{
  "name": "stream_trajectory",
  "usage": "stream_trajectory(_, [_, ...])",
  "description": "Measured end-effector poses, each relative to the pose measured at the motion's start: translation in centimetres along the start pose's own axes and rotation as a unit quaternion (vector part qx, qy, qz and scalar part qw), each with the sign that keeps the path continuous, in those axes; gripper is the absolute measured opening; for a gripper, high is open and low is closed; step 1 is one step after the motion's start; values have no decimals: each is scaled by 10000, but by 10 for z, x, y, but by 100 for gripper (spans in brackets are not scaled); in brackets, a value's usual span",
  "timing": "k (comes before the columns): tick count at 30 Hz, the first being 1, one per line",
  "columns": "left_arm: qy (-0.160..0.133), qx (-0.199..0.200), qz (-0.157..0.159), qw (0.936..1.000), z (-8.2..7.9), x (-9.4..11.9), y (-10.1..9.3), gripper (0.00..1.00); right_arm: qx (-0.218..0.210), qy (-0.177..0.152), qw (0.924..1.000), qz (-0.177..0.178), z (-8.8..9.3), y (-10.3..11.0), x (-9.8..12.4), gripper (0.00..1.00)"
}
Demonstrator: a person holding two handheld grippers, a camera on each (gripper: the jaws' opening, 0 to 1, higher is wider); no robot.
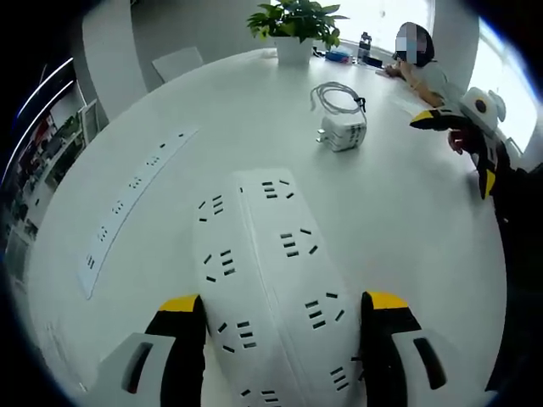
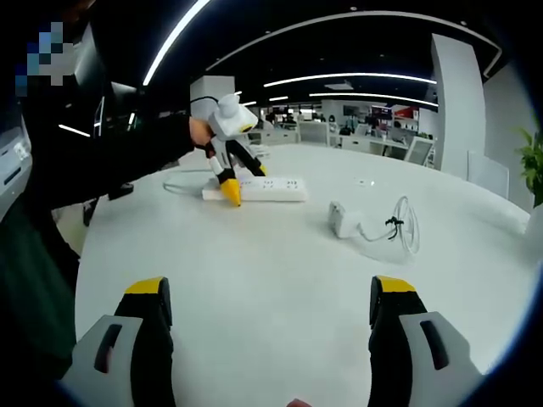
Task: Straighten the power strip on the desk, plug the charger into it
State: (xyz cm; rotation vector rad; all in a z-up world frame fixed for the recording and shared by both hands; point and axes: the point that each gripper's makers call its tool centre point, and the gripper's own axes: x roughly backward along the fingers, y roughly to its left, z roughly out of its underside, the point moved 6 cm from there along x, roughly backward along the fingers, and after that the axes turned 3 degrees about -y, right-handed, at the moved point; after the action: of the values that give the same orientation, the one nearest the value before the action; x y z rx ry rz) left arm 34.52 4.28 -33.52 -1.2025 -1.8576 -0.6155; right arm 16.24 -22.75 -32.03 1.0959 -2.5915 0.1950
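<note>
Left tool (image 1: 278,315) was down low over the white worktop (image 1: 407,229), jaws spread wide on either side of the strip (image 1: 271,288), not clearly pressing it. In the right gripper view the same tool (image 2: 242,182) angled down onto the strip's (image 2: 267,188) near end, a hand (image 2: 200,131) gripping it from a dark sleeve. Right tool (image 2: 270,326) hovered released above bare worktop, level, grasping nothing. Charger (image 1: 344,131) with coiled cable (image 1: 335,95) lay beyond the strip, apart. A plant (image 1: 295,25) stood at the far edge.
</note>
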Motion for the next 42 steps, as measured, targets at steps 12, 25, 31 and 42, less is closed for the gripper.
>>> stream_trajectory(12, [0, -216, 142, 9997, -1, -1, 0, 77, -7, 47, 10000, 4, 2, 0, -1, 98])
stream_trajectory(25, [26, -379, 239, 9990, -1, -1, -1, 77, -13, 19, 10000, -36, -1, 3, -6, 97])
stream_trajectory(31, [25, -473, 299, 9984, -1, -2, 0, 77, -9, 18, 10000, -64, -2, 5, -8, 97])
stream_trajectory(42, [58, -619, 384, 9973, -3, -3, 0, 77, -3, 25, 10000, -65, -3, 6, -8, 98])
